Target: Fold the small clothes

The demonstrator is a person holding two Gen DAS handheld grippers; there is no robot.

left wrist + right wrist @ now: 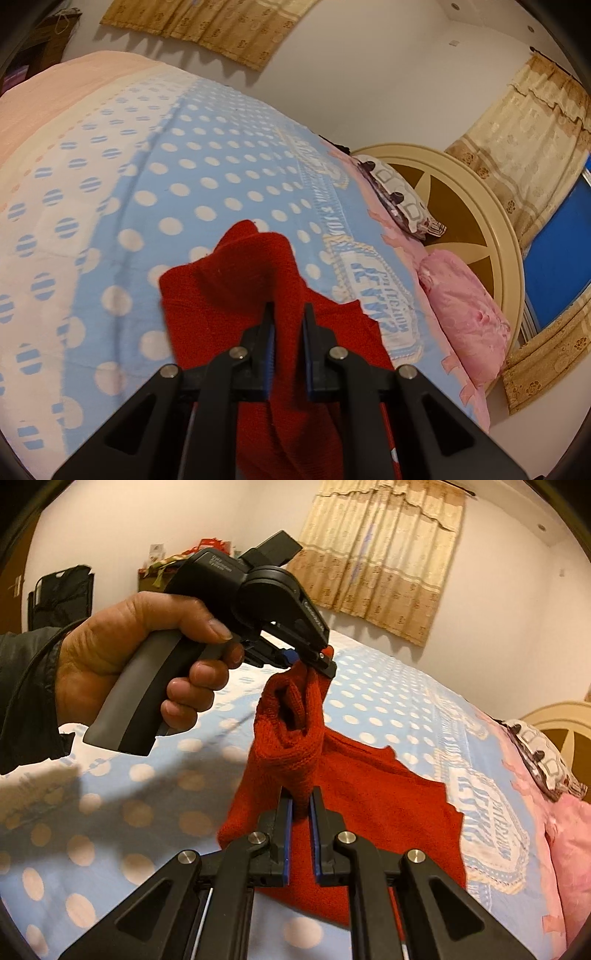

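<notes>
A small red knitted garment (373,797) hangs lifted above the bed, its lower part trailing on the blue polka-dot bedspread (110,812). My right gripper (301,794) is shut on a bunched edge of it. In the right wrist view the left gripper (314,662), held by a person's hand (122,657), pinches another part of the same edge higher up. From the left wrist camera, my left gripper (289,310) is shut on the red garment (236,288), which drapes between and under the fingers.
Pink pillow (469,314) and a patterned pillow (402,195) lie against the cream round headboard (491,206) at the right. Beige curtains (380,550) hang on the far wall. A dark bag (62,594) stands at the back left.
</notes>
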